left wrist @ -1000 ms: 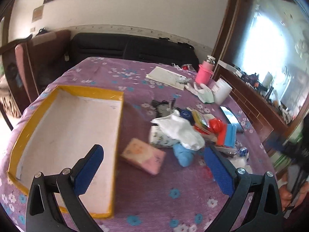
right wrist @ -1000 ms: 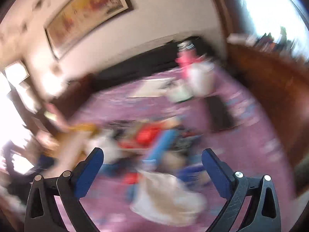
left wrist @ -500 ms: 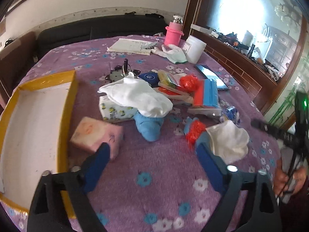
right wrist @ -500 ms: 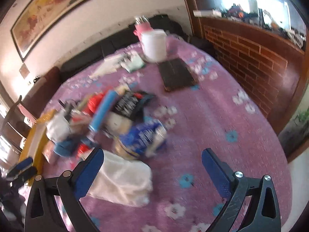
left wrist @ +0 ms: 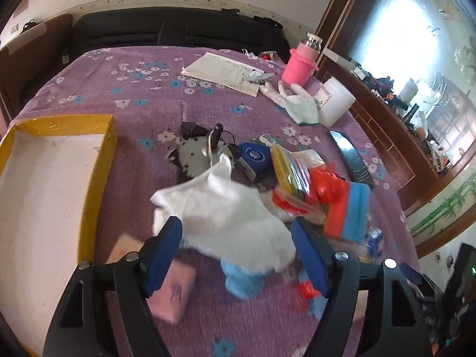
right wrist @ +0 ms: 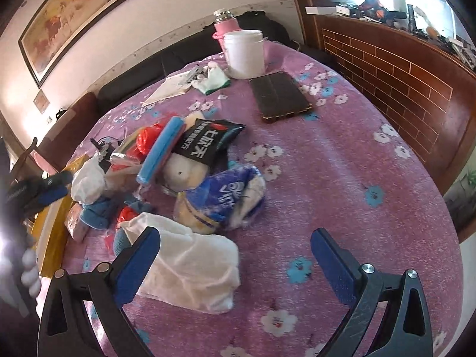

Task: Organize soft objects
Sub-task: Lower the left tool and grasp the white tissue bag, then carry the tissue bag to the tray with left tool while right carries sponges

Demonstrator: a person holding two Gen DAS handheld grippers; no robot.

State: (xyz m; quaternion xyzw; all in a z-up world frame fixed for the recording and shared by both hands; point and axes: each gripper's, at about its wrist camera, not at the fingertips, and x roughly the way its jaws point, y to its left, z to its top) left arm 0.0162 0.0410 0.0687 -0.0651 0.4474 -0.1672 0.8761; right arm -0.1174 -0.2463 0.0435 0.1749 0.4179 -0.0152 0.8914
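A pile of soft things lies mid-table. In the left wrist view my left gripper (left wrist: 238, 253) is open, its blue pads either side of a white cloth (left wrist: 226, 214) that drapes over a blue plush (left wrist: 242, 281). A pink tissue pack (left wrist: 175, 291) lies beside the left pad. A yellow-rimmed white box (left wrist: 95, 184) stands at the left. In the right wrist view my right gripper (right wrist: 235, 261) is open above a second white cloth (right wrist: 190, 270). A blue tissue pack (right wrist: 226, 199), a white plush (right wrist: 184, 172) and a blue-orange sponge (right wrist: 160, 151) lie beyond it.
A black snack bag (right wrist: 208, 142), red plastic bag (left wrist: 324, 184) and metal gadget (left wrist: 205, 151) sit in the pile. A tablet (right wrist: 279, 95), white tub (right wrist: 244, 53), pink flask (left wrist: 300, 62), glove (left wrist: 294, 101) and papers (left wrist: 226, 71) lie farther back. A wooden ledge borders the right.
My left gripper moved forward and closer over the white cloth, its pads narrower than before. My right gripper drew nearer the second white cloth.
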